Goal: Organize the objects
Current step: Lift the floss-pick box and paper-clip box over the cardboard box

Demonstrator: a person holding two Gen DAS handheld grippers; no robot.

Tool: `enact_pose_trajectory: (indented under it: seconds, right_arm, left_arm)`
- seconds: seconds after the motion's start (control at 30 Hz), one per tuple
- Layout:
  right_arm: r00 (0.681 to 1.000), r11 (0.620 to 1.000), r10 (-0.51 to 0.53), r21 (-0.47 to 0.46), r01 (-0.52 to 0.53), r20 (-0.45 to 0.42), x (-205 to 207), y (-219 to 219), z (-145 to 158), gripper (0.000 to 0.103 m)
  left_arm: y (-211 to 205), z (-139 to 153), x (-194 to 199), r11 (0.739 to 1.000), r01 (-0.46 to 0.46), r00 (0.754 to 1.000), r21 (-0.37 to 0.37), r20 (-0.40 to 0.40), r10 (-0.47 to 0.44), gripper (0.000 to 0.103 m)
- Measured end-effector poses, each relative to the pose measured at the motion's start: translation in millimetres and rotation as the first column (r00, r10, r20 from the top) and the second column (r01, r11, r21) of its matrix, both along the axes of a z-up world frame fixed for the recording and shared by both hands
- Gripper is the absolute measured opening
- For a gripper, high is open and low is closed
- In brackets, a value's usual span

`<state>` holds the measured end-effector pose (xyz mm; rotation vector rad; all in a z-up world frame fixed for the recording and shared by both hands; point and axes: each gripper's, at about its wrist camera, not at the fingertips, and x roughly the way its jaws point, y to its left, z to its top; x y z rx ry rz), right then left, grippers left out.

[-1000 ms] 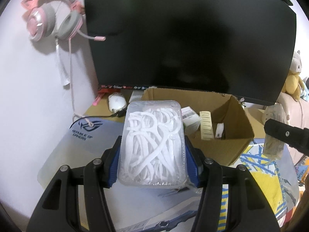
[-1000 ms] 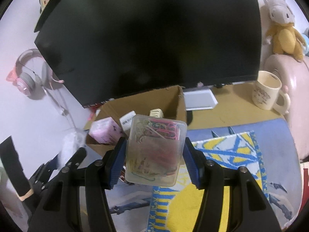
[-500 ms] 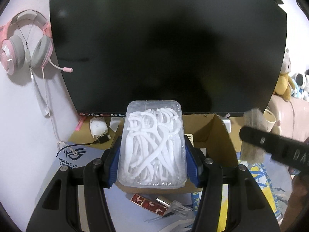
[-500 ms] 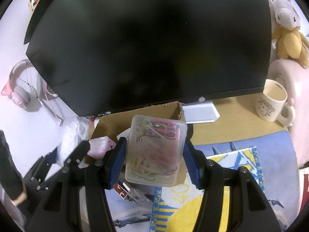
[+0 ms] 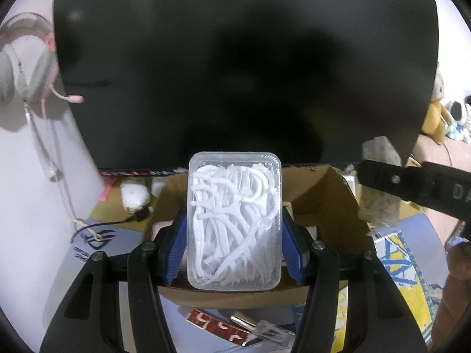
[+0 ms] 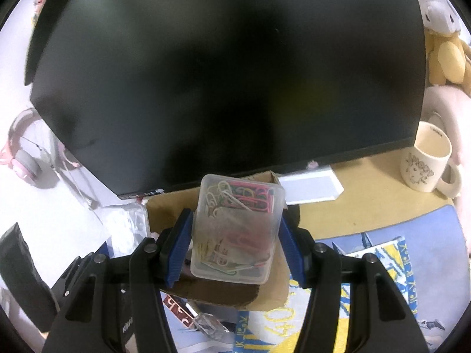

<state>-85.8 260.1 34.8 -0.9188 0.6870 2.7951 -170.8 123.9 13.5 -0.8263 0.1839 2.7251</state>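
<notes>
Left wrist view: left gripper (image 5: 234, 247) clamps the floss-pick box (image 5: 234, 220) above the cardboard box (image 5: 323, 206); right gripper (image 6: 232, 244) clamps the paper-clip box (image 6: 235, 229).

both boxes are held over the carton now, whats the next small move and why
Probably lower the left gripper a little and set the floss pick box down inside the cardboard carton. Its pads are clamped on the box, which hangs over the carton's open top. The right gripper, clamped on the paper clip box, is close beside, so one at a time seems safer.
</notes>
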Motion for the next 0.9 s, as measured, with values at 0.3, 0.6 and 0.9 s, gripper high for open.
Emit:
enact_pose_trajectory:
  seconds: [0.3, 0.6, 0.9]
  right_arm:
    - [1.0, 1.0, -0.011, 0.009, 0.011, 0.002, -2.6, 6.0, -8.7, 0.062]
    - [1.0, 1.0, 0.016, 0.02, -0.016, -0.004, -5.0, -0.7, -12.0, 0.062]
    - [0.999, 0.999, 0.043, -0.016, -0.043, -0.026, -10.7, -9.7, -13.6, 0.062]
  left_arm:
    - [14.5, -13.4, -5.6, 0.999, 0.002, 1.0, -0.035, 0.022, -0.001, 0.056]
    - [10.3, -12.1, -16.7, 1.0, -0.02, 0.999, 0.013, 0.045, 0.02, 0.056]
    - [10.7, -17.0, -19.5, 0.999, -0.029, 0.999, -0.014, 0.031, 0.03, 0.056]
